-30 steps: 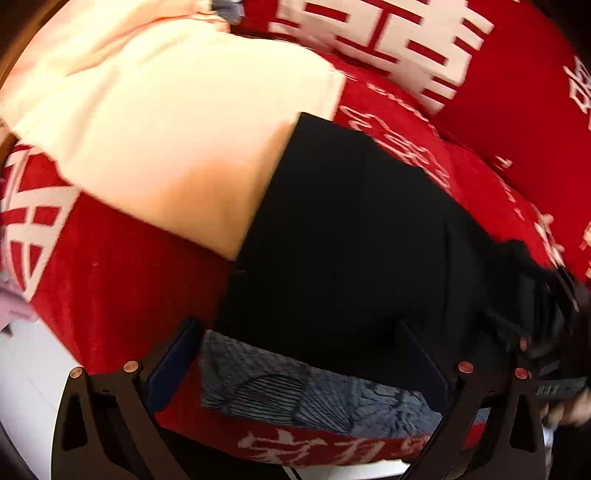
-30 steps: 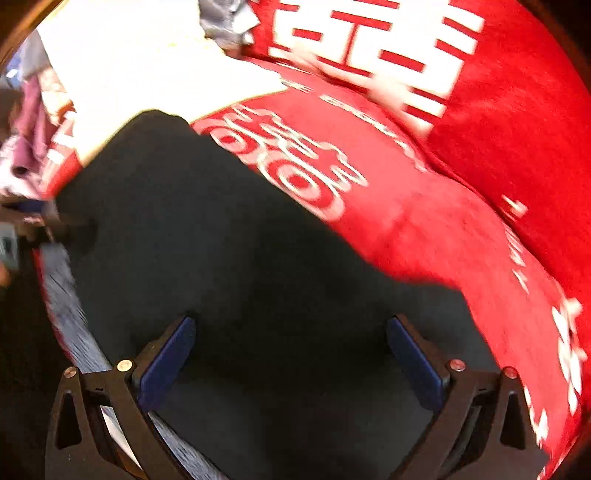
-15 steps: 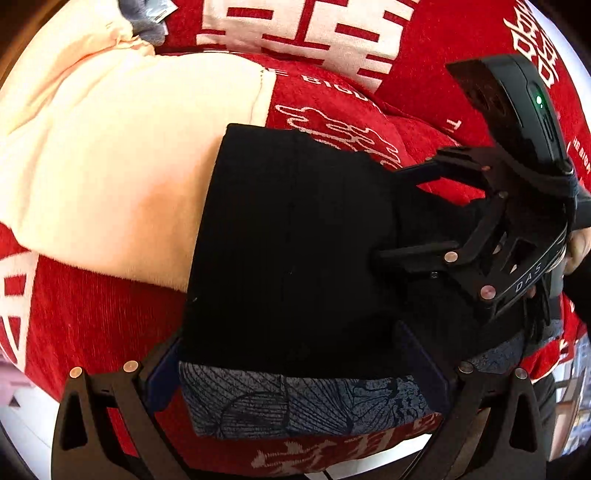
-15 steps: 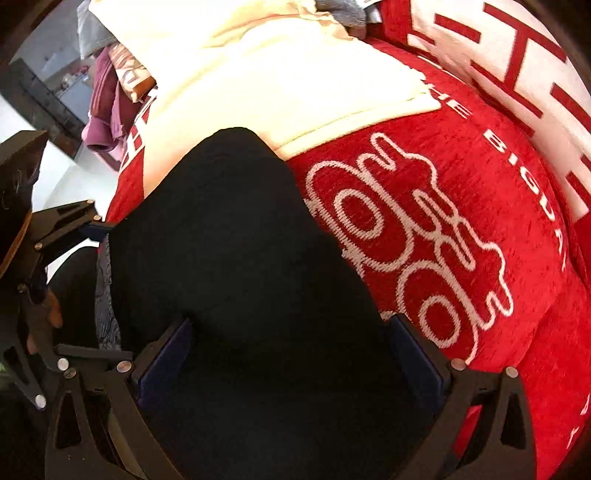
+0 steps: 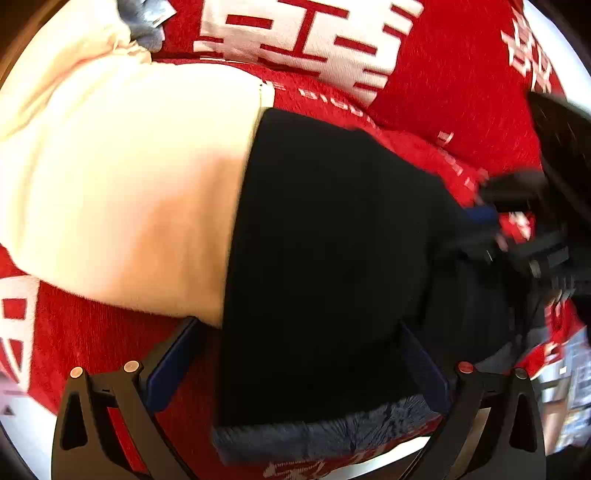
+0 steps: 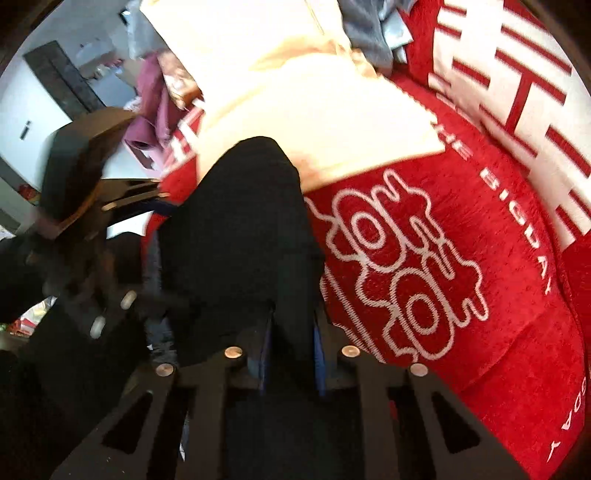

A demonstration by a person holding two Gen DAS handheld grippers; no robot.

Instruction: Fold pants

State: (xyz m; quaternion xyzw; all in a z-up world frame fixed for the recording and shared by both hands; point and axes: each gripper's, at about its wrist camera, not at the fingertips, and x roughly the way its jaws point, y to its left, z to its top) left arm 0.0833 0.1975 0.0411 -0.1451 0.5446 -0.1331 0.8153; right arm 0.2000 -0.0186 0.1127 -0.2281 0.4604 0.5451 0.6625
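Black pants [image 5: 325,258] lie folded lengthwise on a red bed cover [image 5: 461,92], their grey patterned waistband lining [image 5: 314,432] nearest the left wrist camera. My left gripper [image 5: 295,369] is open, its blue pads wide apart on either side of the waist end. In the right wrist view the pants [image 6: 243,221] run away from the camera, and my right gripper [image 6: 291,347] is closing, its narrow jaws pinching a raised fold of the black cloth. The right gripper [image 5: 517,221] also shows blurred at the pants' right edge, and the left gripper [image 6: 92,192] at the left.
A cream blanket [image 5: 129,184] lies to the left of the pants and under their edge. Grey clothing [image 6: 369,40] and purple clothing [image 6: 151,110] are piled at the far end of the bed. A big red-and-white pillow [image 5: 314,33] stands behind. White floor [image 6: 22,103] shows past the bed's edge.
The right gripper's jaws went from wide apart to nearly together on a fold of the pants, and it rolled and rose. In the left view it slid toward the right edge.
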